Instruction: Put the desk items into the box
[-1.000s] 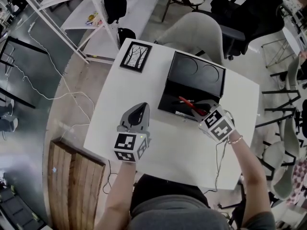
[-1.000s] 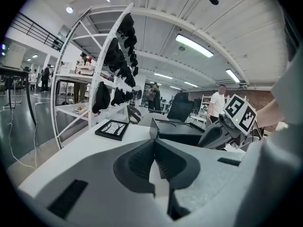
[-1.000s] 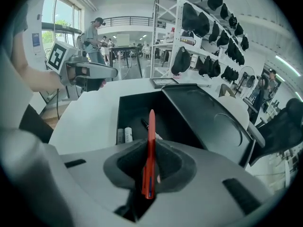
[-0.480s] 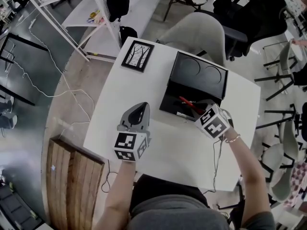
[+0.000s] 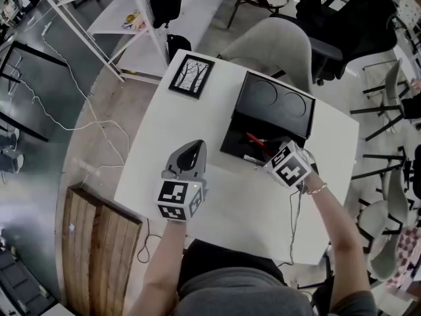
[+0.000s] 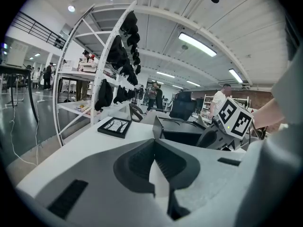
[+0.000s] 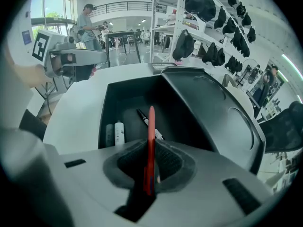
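Pen, red (image 7: 150,141): pinched in right gripper (image 5: 268,155), jaws narrow on it. Since approx. a sec ago the gripper has dipped & tipped further down; pen now hangs over tray of open box (image 5: 230,137), not released.
Box contents: black marker (image 7: 142,118), two white tubes (image 7: 115,134).
Left gripper (image 5: 189,151): jaws together, empty, parked on table (image 5: 197,117), unmoved.
Picture frame (image 5: 191,76): far corner, outside box.
Est.: pen drop next; frame remains.

Low in the frame, the person wears a grey top (image 5: 240,296) and a thin wrist bracelet (image 5: 317,190). The grey left gripper (image 5: 191,151) and right gripper (image 7: 151,150) each carry a white cube with black squares.
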Demonstrator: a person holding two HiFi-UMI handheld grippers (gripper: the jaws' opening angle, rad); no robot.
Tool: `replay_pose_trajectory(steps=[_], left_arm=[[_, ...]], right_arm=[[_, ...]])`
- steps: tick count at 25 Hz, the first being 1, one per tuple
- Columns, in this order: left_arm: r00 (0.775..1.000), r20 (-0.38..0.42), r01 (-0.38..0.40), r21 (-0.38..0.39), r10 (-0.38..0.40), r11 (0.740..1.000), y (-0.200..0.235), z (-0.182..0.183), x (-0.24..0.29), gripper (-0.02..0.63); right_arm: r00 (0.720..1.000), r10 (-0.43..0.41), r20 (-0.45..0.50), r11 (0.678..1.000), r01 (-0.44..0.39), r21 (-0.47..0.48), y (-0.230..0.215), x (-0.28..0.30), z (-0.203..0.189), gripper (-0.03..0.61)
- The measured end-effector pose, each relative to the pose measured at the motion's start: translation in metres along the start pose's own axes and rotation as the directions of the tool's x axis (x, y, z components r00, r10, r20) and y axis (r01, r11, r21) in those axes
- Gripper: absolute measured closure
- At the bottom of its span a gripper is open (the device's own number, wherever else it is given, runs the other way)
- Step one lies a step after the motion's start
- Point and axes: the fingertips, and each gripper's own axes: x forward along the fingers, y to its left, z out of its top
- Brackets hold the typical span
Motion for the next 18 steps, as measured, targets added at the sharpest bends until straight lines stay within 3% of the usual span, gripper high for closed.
replay_pose_trajectory(steps=[18], left_arm=[[1.000,-0.016,-0.002,-0.003,0.002,1.000,0.0027,-0.0079,-0.0011,0.608]], right_arm=[[1.000,0.010,0.002,0.999,-0.010,0.042,0.0064,0.0061,-0.0001,0.495]])
